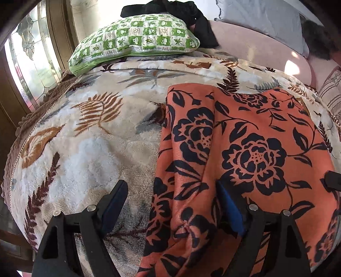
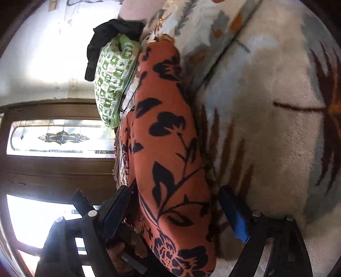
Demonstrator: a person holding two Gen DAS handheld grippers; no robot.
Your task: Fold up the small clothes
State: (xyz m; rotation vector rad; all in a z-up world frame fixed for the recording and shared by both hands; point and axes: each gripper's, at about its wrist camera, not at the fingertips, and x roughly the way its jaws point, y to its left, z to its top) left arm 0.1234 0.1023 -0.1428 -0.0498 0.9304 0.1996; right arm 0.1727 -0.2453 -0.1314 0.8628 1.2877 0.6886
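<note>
An orange cloth (image 1: 245,136) printed with black flowers lies folded on the leaf-patterned plush blanket (image 1: 89,153). In the left wrist view my left gripper (image 1: 172,196) stands open over the cloth's near left fold: its left finger rests above bare blanket and its blue-padded right finger (image 1: 228,204) is over the cloth. In the right wrist view my right gripper (image 2: 174,204) is open astride an edge of the orange cloth (image 2: 166,149). The black pad (image 2: 119,206) is close against the fabric, while the blue pad (image 2: 232,215) stands a little clear of it.
A green-and-white checked pillow (image 1: 136,36) sits at the blanket's far side with a black garment (image 1: 183,12) behind it. A pink surface (image 1: 251,44) and grey pillow (image 1: 262,17) lie at the far right. A wooden door with leaded glass (image 2: 59,138) stands beyond the bed's edge.
</note>
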